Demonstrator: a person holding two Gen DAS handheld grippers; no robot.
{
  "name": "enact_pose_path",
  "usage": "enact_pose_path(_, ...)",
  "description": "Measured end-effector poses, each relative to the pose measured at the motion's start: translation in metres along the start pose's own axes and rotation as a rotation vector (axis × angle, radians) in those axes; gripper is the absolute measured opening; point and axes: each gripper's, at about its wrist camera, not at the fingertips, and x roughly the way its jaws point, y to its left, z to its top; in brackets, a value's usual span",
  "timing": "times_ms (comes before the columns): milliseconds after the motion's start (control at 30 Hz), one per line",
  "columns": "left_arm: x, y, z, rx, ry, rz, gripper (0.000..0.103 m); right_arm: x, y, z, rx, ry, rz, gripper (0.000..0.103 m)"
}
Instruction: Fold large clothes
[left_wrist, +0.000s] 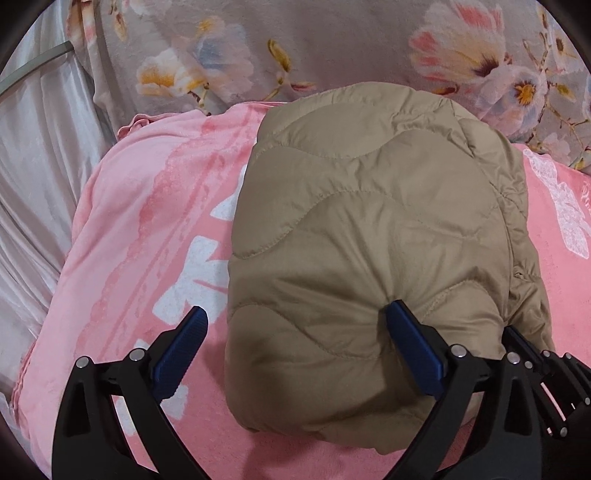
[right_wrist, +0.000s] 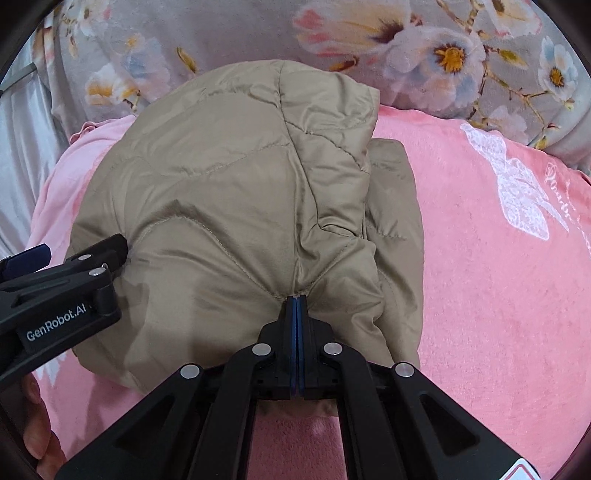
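We are noting the right gripper (right_wrist: 296, 299) pinching the tan quilted padded jacket (right_wrist: 229, 206) stretching ahead of its closed jaws; the left gripper (left_wrist: 295, 325) is gaping, empty, alongside.

The folded jacket (left_wrist: 369, 229) lies on the blanket (left_wrist: 147, 221). Behind both lies the flowered quilt (left_wrist: 332, 48), and the curtain (left_wrist: 40, 147) hangs at the left. The left gripper (left_wrist: 295, 325) and right gripper (right_wrist: 296, 300) meet the jacket's near edge.
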Motion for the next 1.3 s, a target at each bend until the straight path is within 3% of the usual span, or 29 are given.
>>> enact_pose_path(333, 0.021, 0.005, -0.009, -0.054, 0.0, -0.053, 0.098, 0.018, -0.003, -0.007, 0.029, -0.016, -0.012, 0.0)
enact_pose_path(667, 0.029, -0.003, -0.018, -0.045, -0.05, -0.031, 0.098, 0.027, -0.001, -0.012, 0.024, -0.047, -0.028, 0.001)
enact_pose_path(833, 0.029, -0.005, -0.024, -0.05, -0.102, -0.02, 0.098, 0.028, -0.002, -0.014, 0.018, -0.071, -0.032, 0.001)
enact_pose_path(1000, 0.022, 0.003, -0.037, -0.098, -0.19, -0.065, 0.098, 0.015, -0.005, -0.02, 0.025, -0.11, -0.026, 0.002)
enact_pose_path(1100, 0.005, 0.014, -0.051, -0.132, -0.222, -0.098, 0.098, -0.005, -0.005, -0.033, 0.037, -0.145, -0.041, 0.013)
enact_pose_path(1200, -0.02, 0.017, -0.07, -0.108, -0.264, -0.08, 0.098, -0.028, -0.003, -0.054, 0.039, -0.169, -0.064, 0.036)
enact_pose_path(1267, -0.034, 0.016, -0.084, -0.081, -0.274, -0.068, 0.098, -0.042, -0.004, -0.072, 0.057, -0.172, -0.056, 0.057)
enact_pose_path(1300, -0.04, 0.016, -0.092, -0.065, -0.266, -0.061, 0.098, -0.047, -0.005, -0.081, 0.063, -0.163, -0.039, 0.058)
